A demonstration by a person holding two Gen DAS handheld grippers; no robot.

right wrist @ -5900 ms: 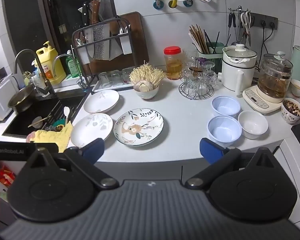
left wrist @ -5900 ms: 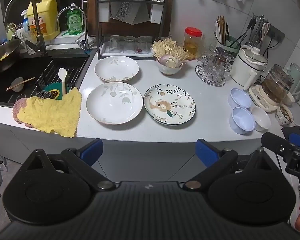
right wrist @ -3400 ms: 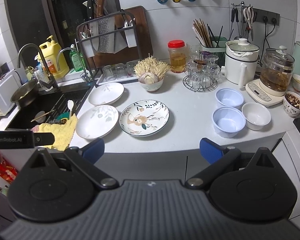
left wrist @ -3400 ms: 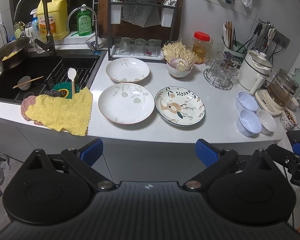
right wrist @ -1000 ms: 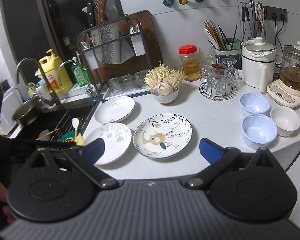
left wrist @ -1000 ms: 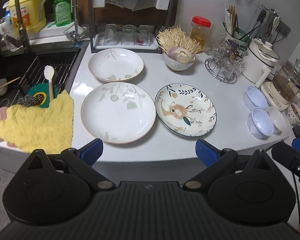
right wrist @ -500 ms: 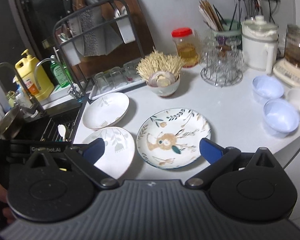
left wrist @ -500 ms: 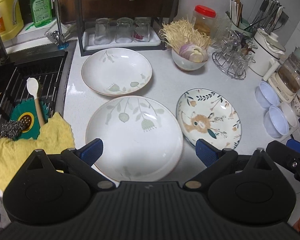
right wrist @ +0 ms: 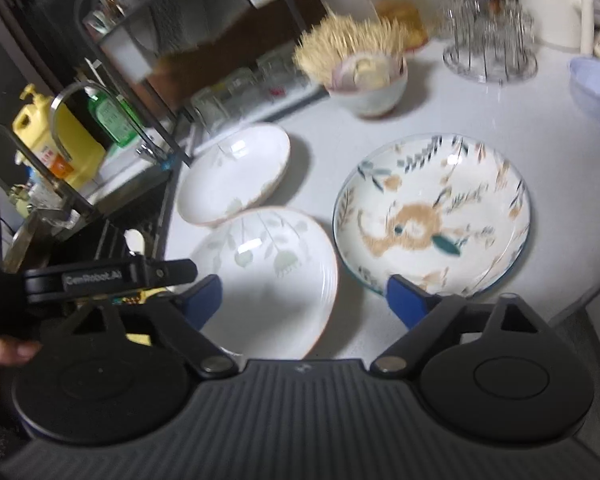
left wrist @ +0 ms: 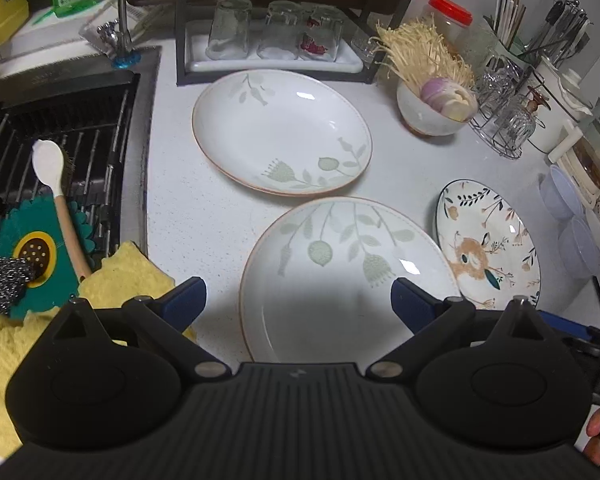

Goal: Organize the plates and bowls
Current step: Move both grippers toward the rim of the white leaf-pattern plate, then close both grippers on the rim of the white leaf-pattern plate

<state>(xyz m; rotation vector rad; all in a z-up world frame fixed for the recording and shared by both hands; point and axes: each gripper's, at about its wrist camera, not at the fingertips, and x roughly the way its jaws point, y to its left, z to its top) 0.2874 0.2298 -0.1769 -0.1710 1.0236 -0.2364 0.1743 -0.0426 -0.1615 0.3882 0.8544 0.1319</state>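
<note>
Kitchen counter (left wrist: 188,208): we see three plates lying apart, none stacked. Left gripper (left wrist: 298,300) gapes empty over near plate (left wrist: 340,280); right gripper (right wrist: 300,294) narrows, gripping nothing.

Leaf-print plates (left wrist: 282,132), (left wrist: 348,276): glazed ceramic, glossy w/ light glints; deer-print plate (left wrist: 488,244): glazed, smooth; countertop (left wrist: 196,208): speckled white, semi-matt; cloth (left wrist: 4,340): yellow, nubbly weave; spoon (left wrist: 56,196): matt white head, wood handle; tumblers (left wrist: 276,28): clear glass; gripper housing (left wrist: 296,420): ribbed matt black plastic.
</note>
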